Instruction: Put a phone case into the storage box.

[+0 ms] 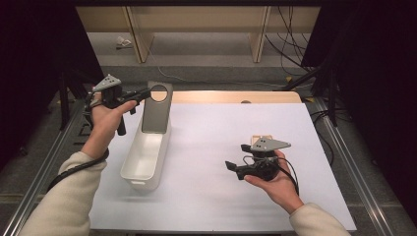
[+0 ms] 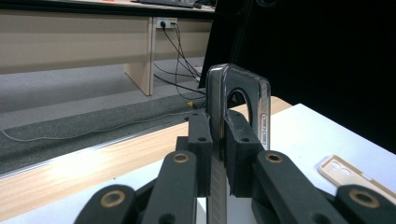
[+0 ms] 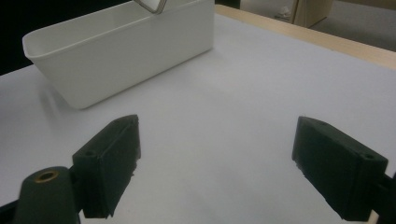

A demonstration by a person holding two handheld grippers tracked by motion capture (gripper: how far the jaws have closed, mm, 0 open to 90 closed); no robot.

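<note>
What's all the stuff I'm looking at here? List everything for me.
Phone case: one, grey with a round cut-out, held upright above the bin's far end.
Bin: one, white, long, left part of the table.
Second phone case: one, beige, flat on the table.
Table: one, white top with a wooden far edge.
Cables: several, black, on the floor beyond.
Left gripper: black, shut on the phone case.
Right gripper: black, fingers open, above bare table.

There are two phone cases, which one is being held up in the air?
The grey phone case with the big round hole, pinched upright by the left gripper over the white bin. The beige case lies flat on the table near the right gripper.
</note>
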